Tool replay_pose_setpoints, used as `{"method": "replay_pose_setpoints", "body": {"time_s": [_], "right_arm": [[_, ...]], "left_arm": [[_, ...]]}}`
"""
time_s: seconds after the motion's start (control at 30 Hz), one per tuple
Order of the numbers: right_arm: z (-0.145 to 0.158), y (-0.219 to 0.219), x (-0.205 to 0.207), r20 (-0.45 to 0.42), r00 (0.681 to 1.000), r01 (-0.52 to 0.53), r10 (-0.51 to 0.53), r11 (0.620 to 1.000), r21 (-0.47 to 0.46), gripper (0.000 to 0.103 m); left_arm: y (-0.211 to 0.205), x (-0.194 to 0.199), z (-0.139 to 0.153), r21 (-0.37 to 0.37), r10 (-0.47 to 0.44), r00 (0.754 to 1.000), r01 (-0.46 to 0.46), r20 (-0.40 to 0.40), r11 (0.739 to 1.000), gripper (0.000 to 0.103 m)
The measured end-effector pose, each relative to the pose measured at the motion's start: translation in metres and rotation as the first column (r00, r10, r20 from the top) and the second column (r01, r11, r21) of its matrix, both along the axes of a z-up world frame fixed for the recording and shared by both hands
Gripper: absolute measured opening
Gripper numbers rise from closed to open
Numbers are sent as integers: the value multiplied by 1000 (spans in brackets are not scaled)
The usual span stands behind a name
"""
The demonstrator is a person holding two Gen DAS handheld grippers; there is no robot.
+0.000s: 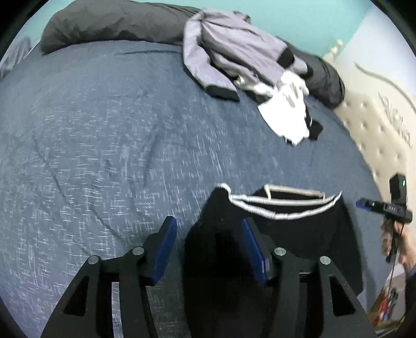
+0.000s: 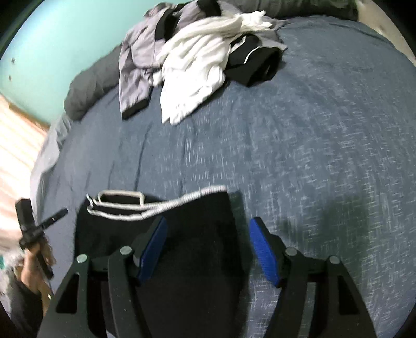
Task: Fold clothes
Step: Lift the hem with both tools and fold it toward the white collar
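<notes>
Lying flat on the blue bedspread (image 1: 91,135), a black garment (image 1: 299,234) with white trim along its upper edge fills the lower middle of the left wrist view. The left gripper (image 1: 208,241) hangs above the garment's left edge with its fingers spread; the blue pads (image 1: 166,249) press on nothing, though dark cloth shows in the gap between them. At the right edge of that view a hand (image 1: 400,244) holds the other tool.

From the right wrist view the same black garment (image 2: 182,234) sits in the lower left and middle of the frame, its white-trimmed edge toward the top. The right gripper (image 2: 208,249) is over the garment's right edge, fingers spread, one pad above the cloth and the other above bare bedspread. Nothing is pinched.

A heap of loose clothes lies well apart, toward the top of both frames: a grey jacket (image 1: 223,46), a white shirt (image 2: 192,67) and a small black piece with a thin white line (image 2: 254,62). Dark grey pillows (image 1: 109,23) run along the far edge of the bed.
</notes>
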State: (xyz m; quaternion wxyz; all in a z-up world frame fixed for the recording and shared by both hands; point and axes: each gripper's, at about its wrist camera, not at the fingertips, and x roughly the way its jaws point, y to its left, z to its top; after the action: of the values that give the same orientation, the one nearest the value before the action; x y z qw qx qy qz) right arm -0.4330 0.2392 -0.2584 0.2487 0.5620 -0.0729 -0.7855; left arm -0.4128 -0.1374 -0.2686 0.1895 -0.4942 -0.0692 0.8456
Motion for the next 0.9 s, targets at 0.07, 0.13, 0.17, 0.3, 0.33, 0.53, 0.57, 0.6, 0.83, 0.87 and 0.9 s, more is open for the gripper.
{"method": "replay_pose_setpoints", "body": {"time_s": [0.07,0.13,0.17,0.3,0.33,0.53,0.57,0.6,0.83,0.87,0.9], "right_arm": [[-11,-8,2,-6,1000,-15,16,999,30,68],[-21,-15,3,-18,999,-27,28,998,61,68],[-26,-17,3,-27,999,-32,34,997,74,68],[-37,-25,2,-80,994,-59,68,993,103,58],[-38,-27,1,-95,993,-64,75,991,114,52],[-31,-21,0,-174,984,-25,47,991,128,4],[-26,-18,0,-193,980,-18,42,992,124,4],[-21,-16,1,-210,977,-12,37,993,121,3],[14,0,2,-292,956,65,-28,991,121,3],[13,0,0,-283,959,71,-33,990,123,3],[10,-2,-2,-272,962,69,-32,990,126,3]], "left_arm": [[5,-1,-6,-25,-13,1000,12,-12,1000,56],[9,-4,-14,-34,-21,1000,21,-12,999,56],[12,-6,-19,-42,-27,1000,27,-7,999,56],[17,-15,-34,-52,-34,999,33,-5,998,56],[16,-16,-38,-43,-29,1000,29,1,999,56],[20,-14,-40,-36,-42,999,42,-8,998,21],[19,-11,-36,-42,-39,999,38,-20,998,19],[17,-8,-30,-34,-31,999,30,-40,999,18],[-10,-3,-1,37,59,994,-56,-89,998,6],[-9,-5,-4,25,58,995,-56,-82,998,6],[-8,-7,-6,12,56,996,-55,-75,998,6]]}}
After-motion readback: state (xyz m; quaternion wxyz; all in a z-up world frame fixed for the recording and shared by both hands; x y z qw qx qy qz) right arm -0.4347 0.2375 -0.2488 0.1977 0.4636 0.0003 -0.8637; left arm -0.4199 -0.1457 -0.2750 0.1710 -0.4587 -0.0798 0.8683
